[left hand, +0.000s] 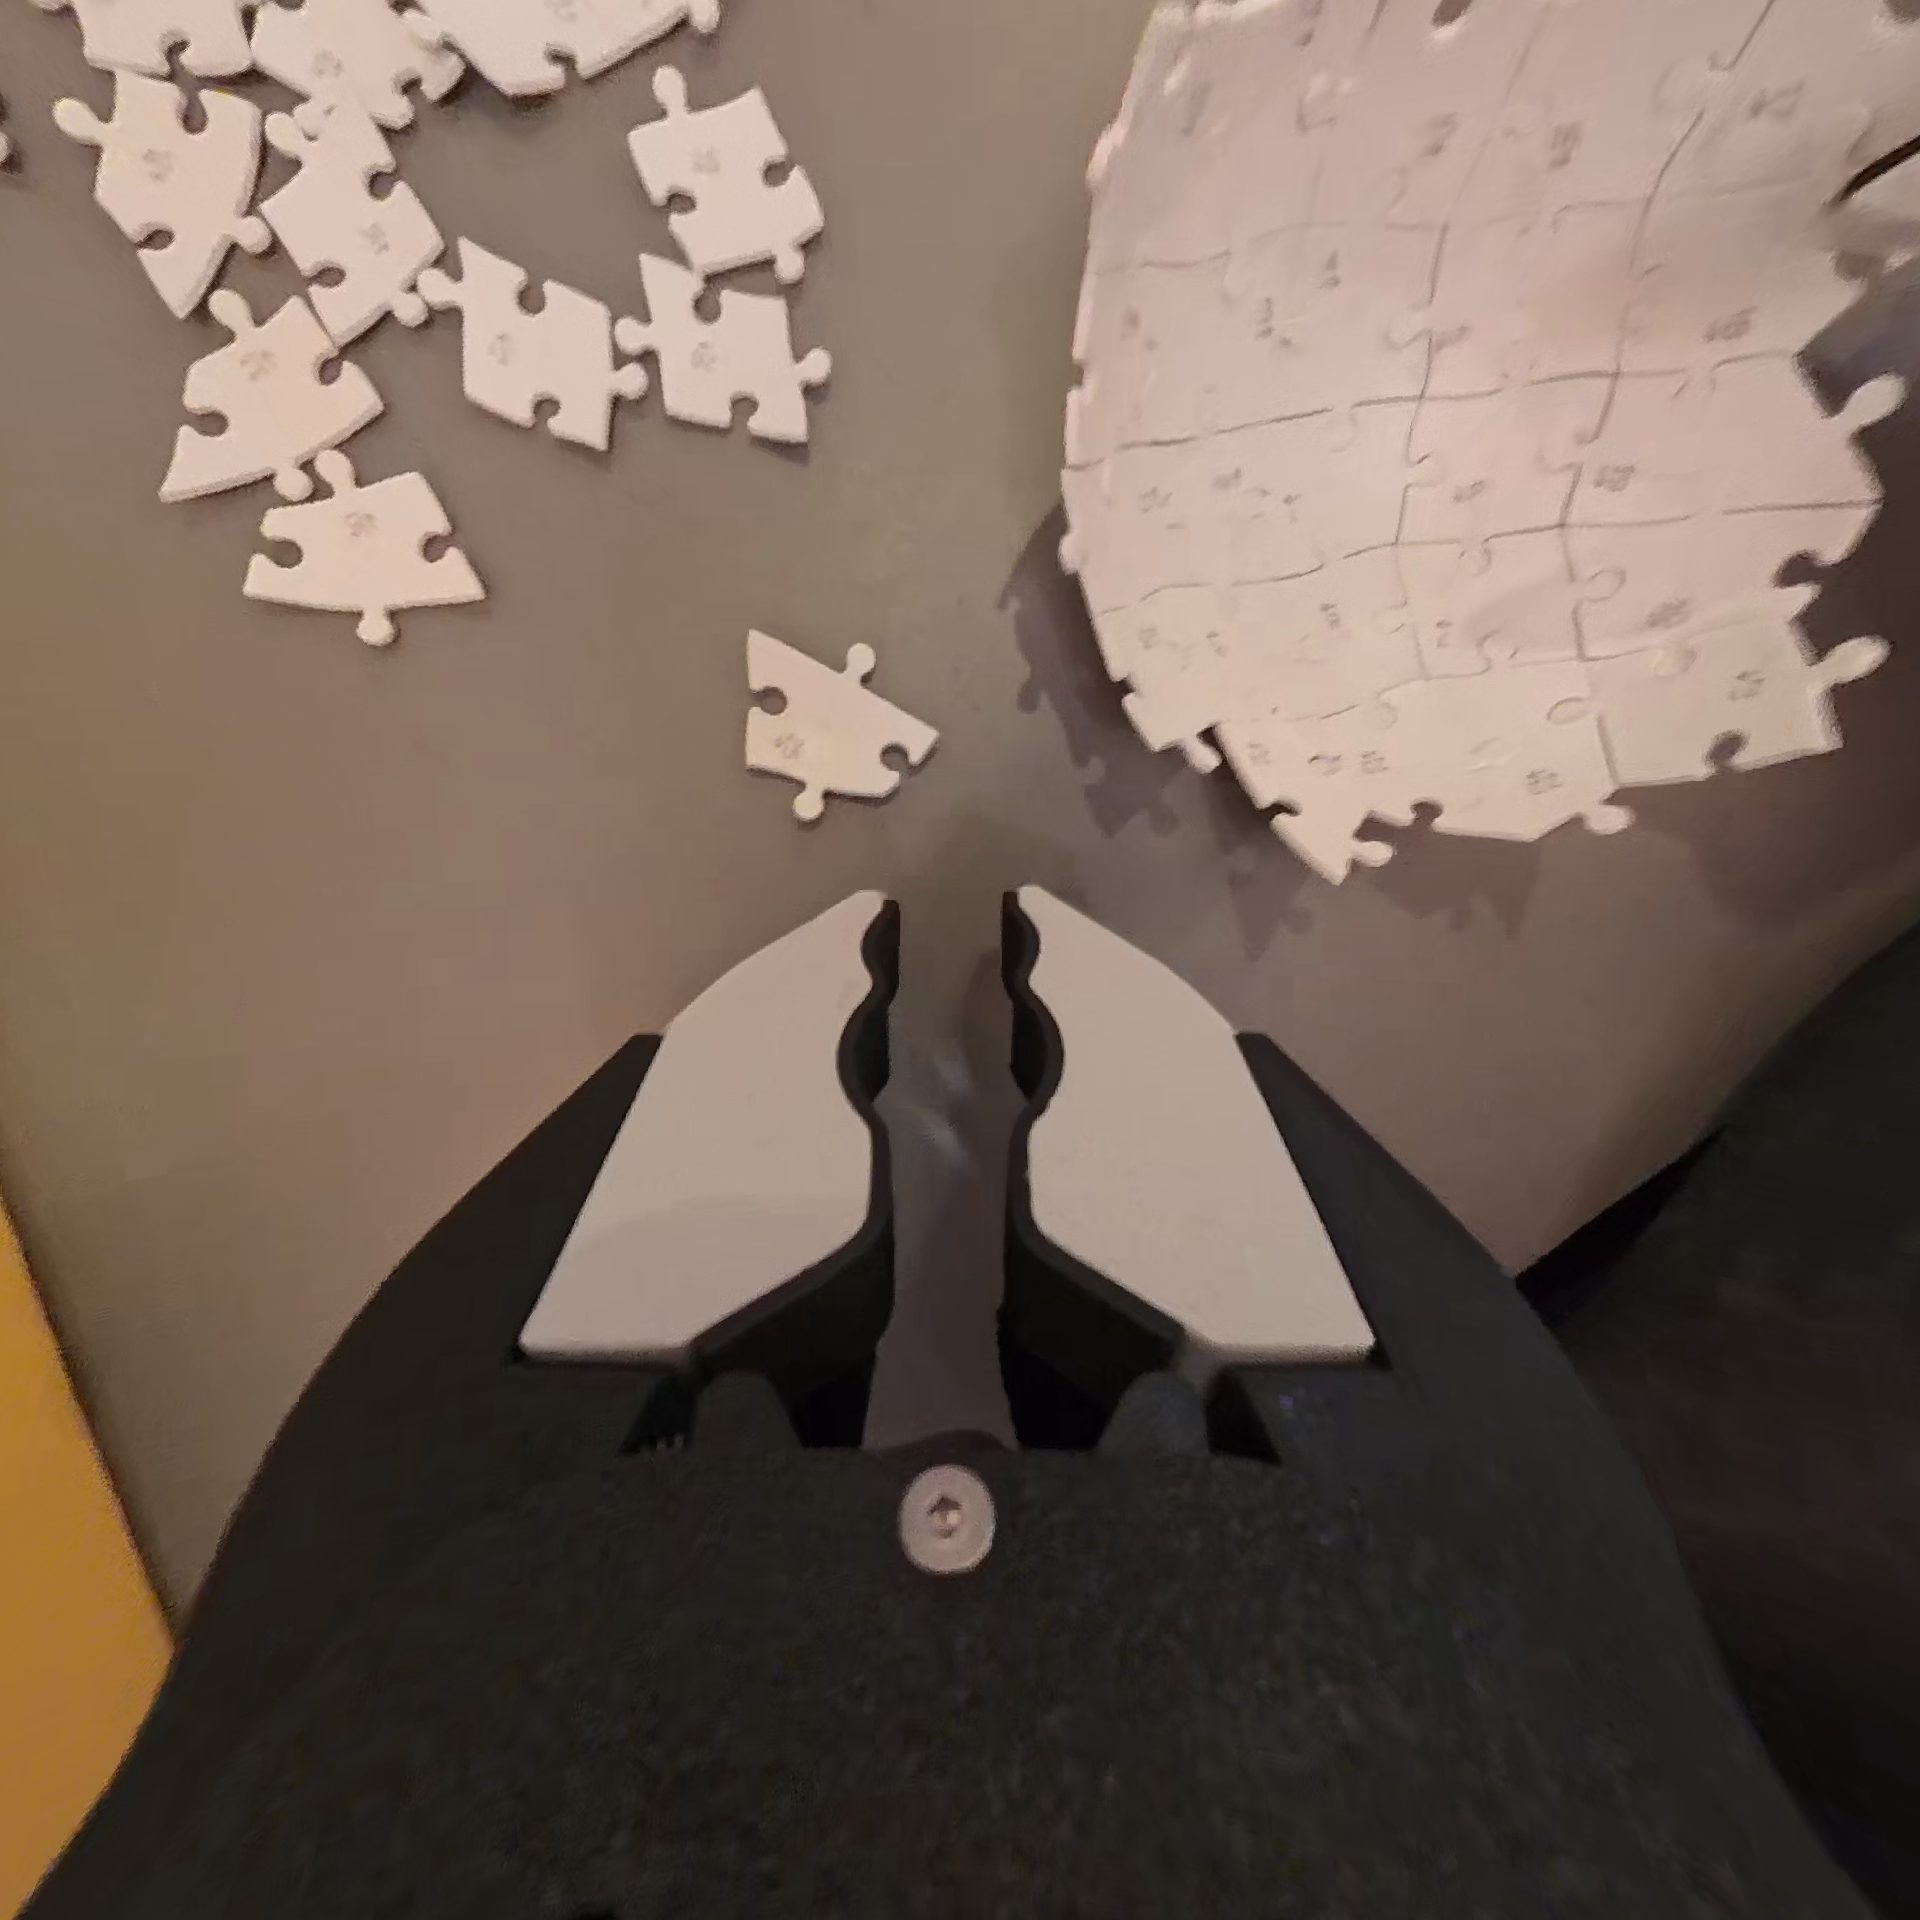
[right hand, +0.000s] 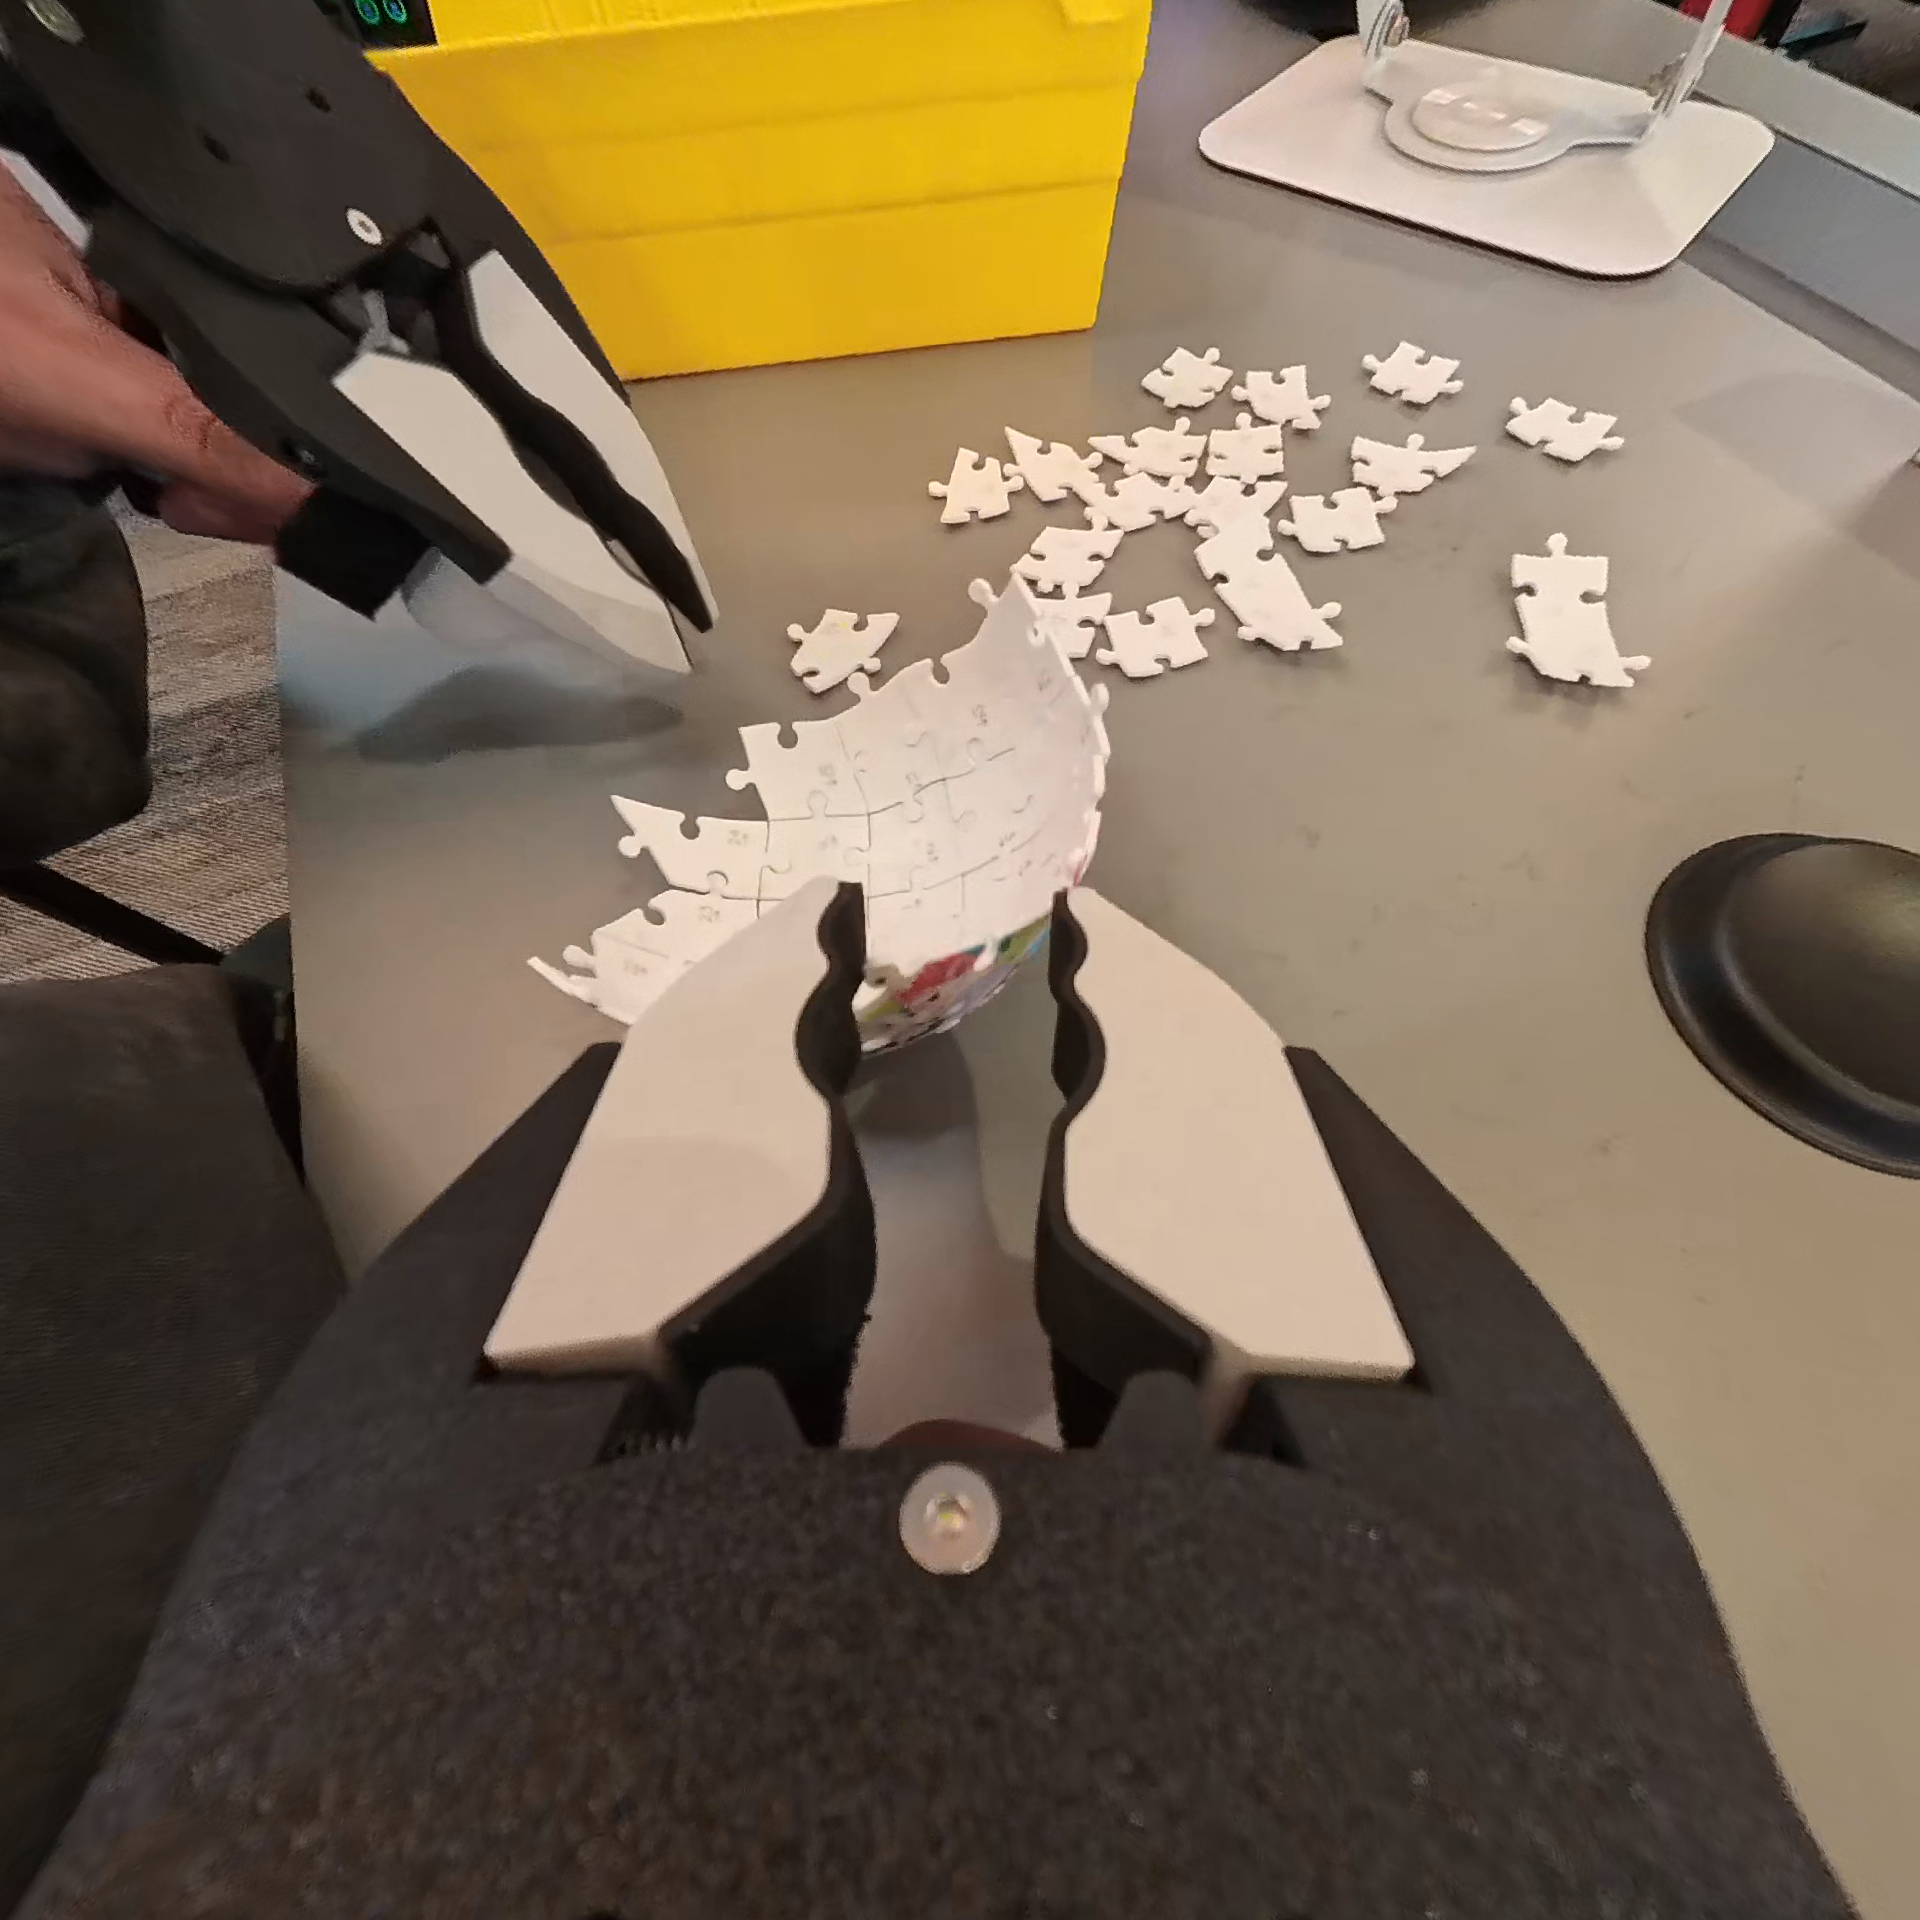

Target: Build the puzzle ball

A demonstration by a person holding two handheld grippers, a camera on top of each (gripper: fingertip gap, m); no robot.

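Left wrist view shows the left gripper [left hand: 948, 914] hovering empty, jaws slightly apart, just short of a lone piece [left hand: 821, 727] on the grey table [left hand: 520, 935]. Right of it sits the half-built ball [left hand: 1475, 457], a curved white shell. Right wrist view shows the right gripper [right hand: 956, 904] spread around the shell's lower edge, whether touching is unclear. Likely step: fetching the next piece, which calls for pinching it.

Your left gripper [left hand: 948, 914], black textured body, two pale grey fingers [left hand: 727, 1122] with wavy black inner pads, one silver screw [left hand: 947, 1522] at the centre, your right gripper [right hand: 956, 914] built the same, its own silver screw [right hand: 949, 1519], your hand [right hand: 114, 395] bare.
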